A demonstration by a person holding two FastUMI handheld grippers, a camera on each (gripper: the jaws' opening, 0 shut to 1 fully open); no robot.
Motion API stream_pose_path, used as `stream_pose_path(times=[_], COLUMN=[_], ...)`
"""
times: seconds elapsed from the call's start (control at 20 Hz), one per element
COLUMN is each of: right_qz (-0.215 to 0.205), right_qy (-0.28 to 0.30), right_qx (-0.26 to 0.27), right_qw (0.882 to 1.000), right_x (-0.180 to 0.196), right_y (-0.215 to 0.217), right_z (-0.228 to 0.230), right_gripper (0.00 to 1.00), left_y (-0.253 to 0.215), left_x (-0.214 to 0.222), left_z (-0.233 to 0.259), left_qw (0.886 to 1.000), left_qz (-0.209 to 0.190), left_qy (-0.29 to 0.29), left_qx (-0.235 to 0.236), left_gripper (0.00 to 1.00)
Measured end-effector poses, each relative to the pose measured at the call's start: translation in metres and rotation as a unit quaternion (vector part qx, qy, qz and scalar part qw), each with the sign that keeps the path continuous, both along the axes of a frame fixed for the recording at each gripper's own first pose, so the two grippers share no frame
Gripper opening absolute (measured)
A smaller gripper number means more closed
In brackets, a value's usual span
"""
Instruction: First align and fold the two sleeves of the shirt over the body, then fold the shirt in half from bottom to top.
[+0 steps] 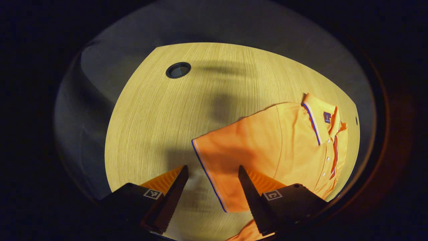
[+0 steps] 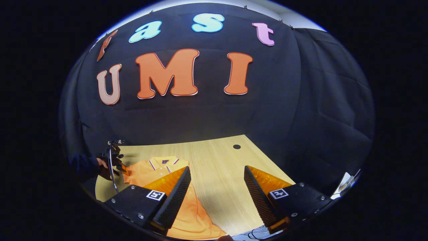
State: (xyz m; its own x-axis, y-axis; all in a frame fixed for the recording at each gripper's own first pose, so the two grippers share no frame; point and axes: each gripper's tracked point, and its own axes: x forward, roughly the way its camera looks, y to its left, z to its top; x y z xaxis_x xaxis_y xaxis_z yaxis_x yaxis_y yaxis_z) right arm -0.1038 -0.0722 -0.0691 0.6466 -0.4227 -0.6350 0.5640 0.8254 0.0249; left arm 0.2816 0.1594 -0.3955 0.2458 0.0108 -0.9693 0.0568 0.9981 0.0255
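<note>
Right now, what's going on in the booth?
A person is about to start folding an orange polo shirt that lies flat on the wooden table. The left gripper hangs open just above the shirt's sleeve, straddling its striped hem, not yet gripping. The right gripper is open too, held higher and aimed over bare table beside the shirt. In the right gripper view the person's hand holds the left gripper at the shirt's far side. No fold is made yet.

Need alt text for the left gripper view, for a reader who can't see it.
The left gripper hangs open above an orange polo shirt, its fingers straddling the striped cuff of one sleeve. The shirt lies flat on a wooden table that has a round cable hole.
</note>
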Motion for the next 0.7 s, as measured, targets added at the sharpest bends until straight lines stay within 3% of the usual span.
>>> stream_pose_path(times=[0.05,0.1,0.15,0.25,0.3,0.45,0.7], right_qz=[-0.004,-0.008,-0.010,-0.014,-0.015,-0.019,-0.020], right_qy=[0.000,-0.001,0.000,0.001,0.001,0.002,-0.003], right_qx=[0.006,0.009,0.010,0.008,0.006,0.003,0.013], right_qw=[1.000,1.000,1.000,1.000,1.000,1.000,1.000], right_x=[-0.005,-0.009,-0.013,-0.020,-0.024,-0.032,-0.035], right_y=[0.000,-0.002,-0.004,-0.008,-0.010,-0.017,-0.020], right_z=[-0.002,-0.003,-0.004,-0.002,-0.001,0.001,-0.004], right_gripper=[0.98,0.98,0.98,0.98,0.98,0.98,0.98], left_y=[-0.002,-0.005,-0.011,-0.014,-0.020,-0.030,-0.063], left_x=[0.002,0.004,0.005,0.003,0.001,0.008,0.000], left_z=[-0.002,0.000,-0.004,0.002,0.006,0.030,0.066], left_qw=[1.000,1.000,0.999,0.999,0.998,0.995,0.989], left_qz=[-0.004,-0.009,-0.005,-0.014,-0.015,-0.026,-0.096], left_qy=[-0.004,-0.014,-0.026,-0.036,-0.040,-0.077,-0.090], left_qx=[-0.001,-0.006,-0.021,-0.033,-0.043,-0.063,-0.066], left_gripper=[0.91,0.74,0.66,0.11,0.04,0.04,0.03])
